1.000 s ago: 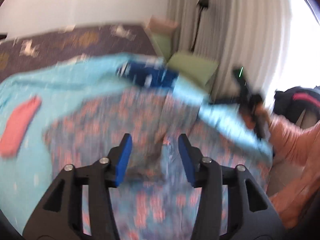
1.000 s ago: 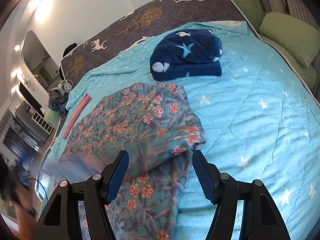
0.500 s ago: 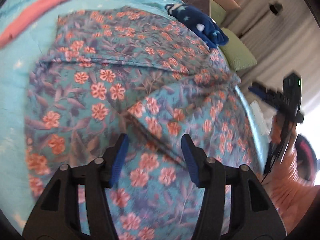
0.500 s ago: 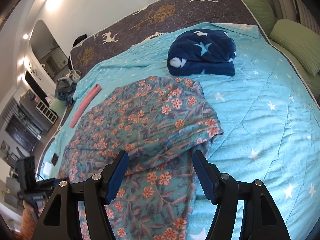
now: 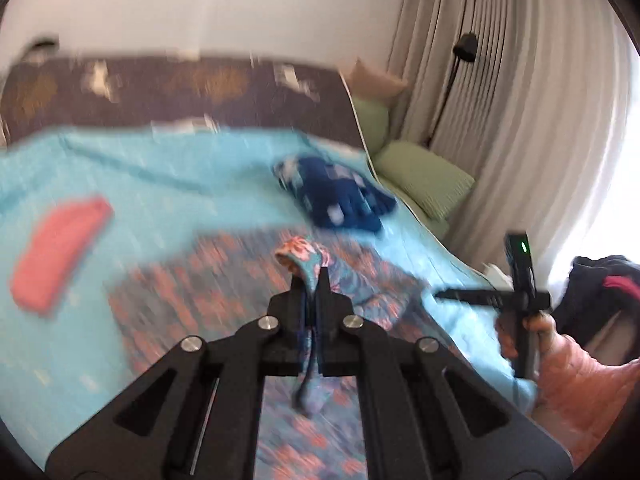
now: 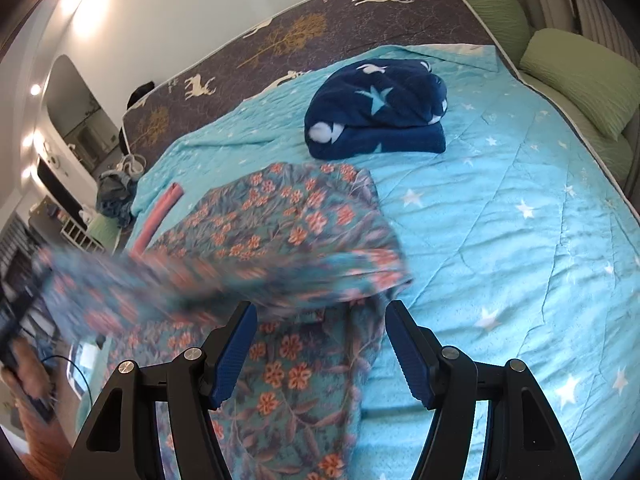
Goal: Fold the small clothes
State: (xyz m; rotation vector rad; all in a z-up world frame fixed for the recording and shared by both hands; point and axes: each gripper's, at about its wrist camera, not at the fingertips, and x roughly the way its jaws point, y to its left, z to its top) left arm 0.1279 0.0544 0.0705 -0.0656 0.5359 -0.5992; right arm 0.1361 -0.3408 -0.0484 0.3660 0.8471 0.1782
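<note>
Your left wrist view is smeared by motion: the bed [image 5: 120,168], the pink cloth [image 5: 60,248] on it and the navy blanket [image 5: 340,196] show no detail. The floral garment [image 6: 288,232] hides the pads of your left gripper [image 5: 310,280] where it is pinched. Left of the garment in the right wrist view, its lifted edge is a blur, and the frame's bottom edge cuts off its lower part.

Home bedroom: bed [image 6: 500,208] under star-print quilt, green pillows [image 6: 580,76], pleated curtains [image 5: 520,120].
</note>
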